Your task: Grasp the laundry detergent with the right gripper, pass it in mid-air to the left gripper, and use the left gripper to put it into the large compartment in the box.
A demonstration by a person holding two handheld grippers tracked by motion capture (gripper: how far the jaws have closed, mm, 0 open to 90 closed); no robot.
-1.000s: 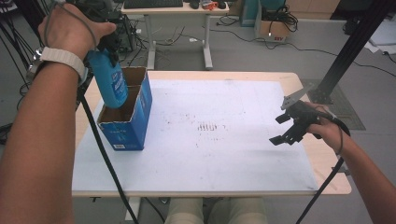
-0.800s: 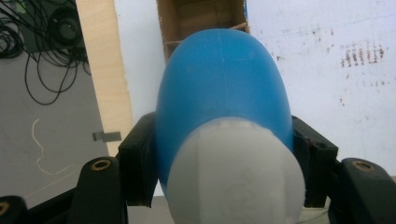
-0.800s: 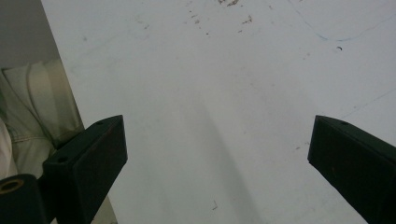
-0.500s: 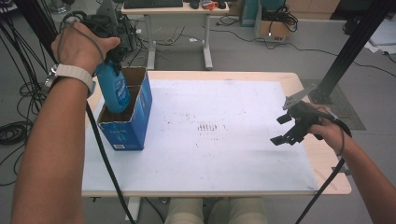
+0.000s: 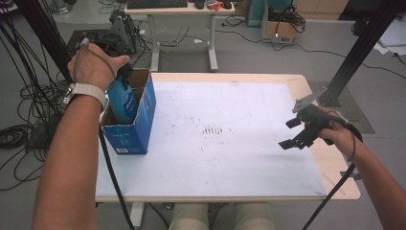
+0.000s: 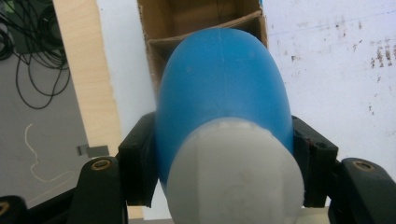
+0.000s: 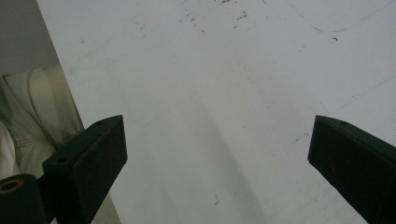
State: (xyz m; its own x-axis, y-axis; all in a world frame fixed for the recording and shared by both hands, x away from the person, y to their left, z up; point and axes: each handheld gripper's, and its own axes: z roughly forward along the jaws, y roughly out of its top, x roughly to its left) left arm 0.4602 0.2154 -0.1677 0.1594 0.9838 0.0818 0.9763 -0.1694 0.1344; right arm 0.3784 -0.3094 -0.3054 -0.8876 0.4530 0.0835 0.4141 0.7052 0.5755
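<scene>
A lab: cable bundles, black rig frame, equipment desk.

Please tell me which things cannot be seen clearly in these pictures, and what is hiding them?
- Bottom of the blue bottle: high view, behind the wall of the cardboard box.
- Left gripper: high view, under the left hand.
- Box compartments: left gripper view, mostly blocked by the bottle and its white cap.
- Print on the box front: high view, too small to read.
- Right gripper: jaw tips cut off in its own view.
</scene>
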